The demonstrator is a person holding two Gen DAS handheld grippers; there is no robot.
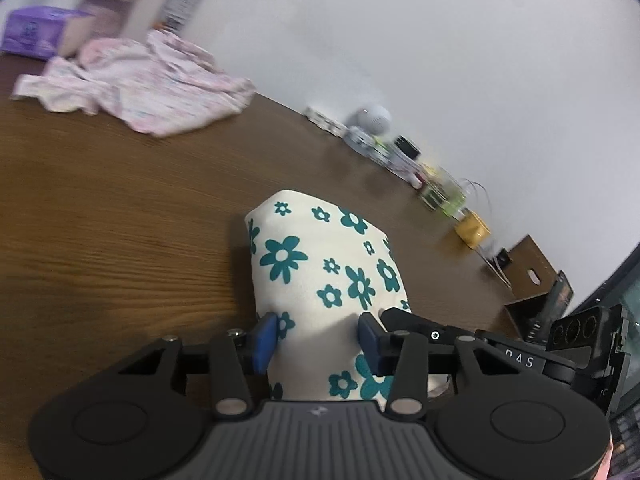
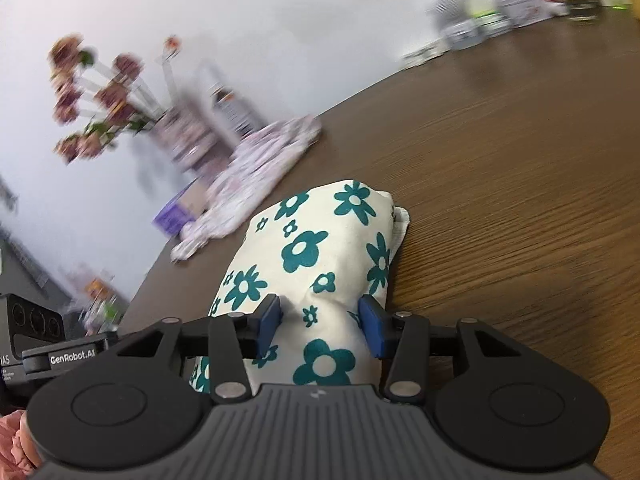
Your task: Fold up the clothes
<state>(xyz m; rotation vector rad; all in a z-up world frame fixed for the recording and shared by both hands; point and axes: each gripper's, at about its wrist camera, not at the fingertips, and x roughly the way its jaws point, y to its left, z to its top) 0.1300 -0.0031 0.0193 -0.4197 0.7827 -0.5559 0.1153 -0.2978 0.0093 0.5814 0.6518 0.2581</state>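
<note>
Left wrist view: my left gripper (image 1: pixel 318 338) straddles a folded cream cotton garment printed with teal flowers (image 1: pixel 320 264), which runs from between my fingers up toward 12 o'clock on the brown wood-grain table (image 1: pixel 120 240)
Left claw state: blue pads (image 1: pixel 266 340) sit against the sides of the bundle and the cloth puckers between them, so I judge I am clamped on the flowered garment
Right wrist view: my right gripper (image 2: pixel 320 326) holds the same cream flowered bundle (image 2: pixel 312 256), its far end at about 1 o'clock
Right claw state: both blue pads (image 2: pixel 372 330) dent the cloth and a ridge stands up between them, so I read this as a grip on the garment
Garment position: compact, several layers thick, its far part looks to rest on the table, held from two sides by my two claws
Other cloth: a crumpled pink-and-white patterned garment (image 1: pixel 136 84) lies well apart at 10 o'clock in the left view, near a purple box (image 1: pixel 32 34); not yet folded
Far edge: small bottles and jars (image 1: pixel 400 148) line the wall side of the table, at 1 to 2 o'clock
Step in hand: I judge I am carrying or setting down the finished bundle, both claws together; the background blur suggests I am in motion
Next move calls for: lowering the bundle flat onto bare table, then letting go with both claws evenly so the layers do not spring apart, keeping clear of the pink garment
</note>
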